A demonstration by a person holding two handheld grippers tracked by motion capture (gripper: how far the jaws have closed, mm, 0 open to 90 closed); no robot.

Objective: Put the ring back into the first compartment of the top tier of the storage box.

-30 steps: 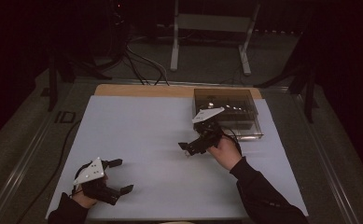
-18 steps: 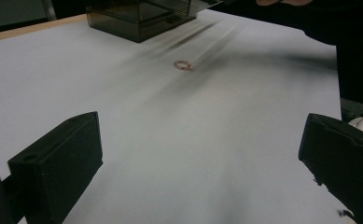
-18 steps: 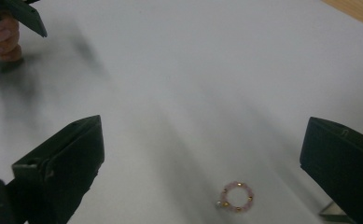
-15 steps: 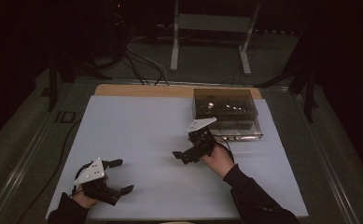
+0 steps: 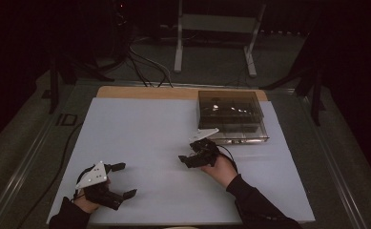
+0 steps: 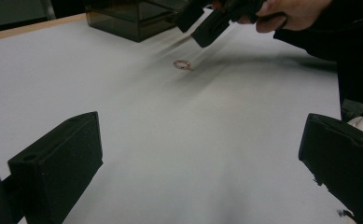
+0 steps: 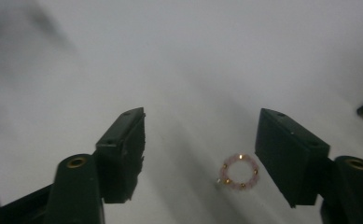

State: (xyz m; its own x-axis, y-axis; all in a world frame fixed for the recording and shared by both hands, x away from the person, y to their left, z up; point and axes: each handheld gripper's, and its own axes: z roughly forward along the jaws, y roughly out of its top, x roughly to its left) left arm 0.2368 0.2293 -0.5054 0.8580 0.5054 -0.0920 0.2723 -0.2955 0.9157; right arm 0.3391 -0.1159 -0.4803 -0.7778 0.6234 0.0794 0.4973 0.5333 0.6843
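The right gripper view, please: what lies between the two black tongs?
A small pink beaded ring lies on the white table cover, nearer one side of the right tongs, untouched.

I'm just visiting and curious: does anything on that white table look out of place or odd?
One small thing: a tiny pink beaded ring lies alone on the white table cover, outside the dark clear box. The right gripper hangs over it, fingers apart on either side, not touching. Nothing looks spilled or damaged.
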